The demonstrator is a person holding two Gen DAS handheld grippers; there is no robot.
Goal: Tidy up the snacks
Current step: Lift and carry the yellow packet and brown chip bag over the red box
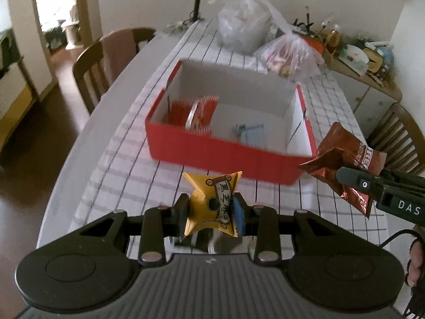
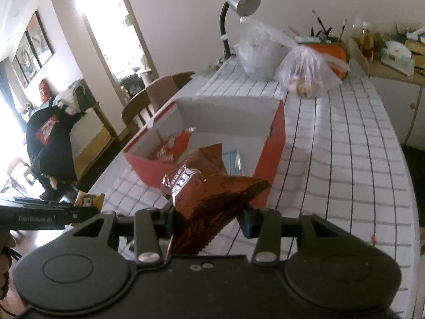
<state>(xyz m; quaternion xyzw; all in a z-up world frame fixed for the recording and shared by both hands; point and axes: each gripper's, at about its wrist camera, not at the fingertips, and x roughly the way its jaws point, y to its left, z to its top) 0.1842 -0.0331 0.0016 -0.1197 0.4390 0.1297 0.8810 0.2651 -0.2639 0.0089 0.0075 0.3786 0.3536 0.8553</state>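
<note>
My left gripper is shut on a small yellow snack packet with black characters, held above the checked tablecloth short of the red box. My right gripper is shut on a crumpled brown foil snack bag; the same brown bag shows at the right of the left wrist view, level with the box's near right corner. Inside the red box lie red snack packets at the left and a pale blue packet near the front wall.
Two clear plastic bags with food stand on the table beyond the box, beside a desk lamp. Wooden chairs stand at the table's left side, another at the right. A cluttered sideboard lines the far right wall.
</note>
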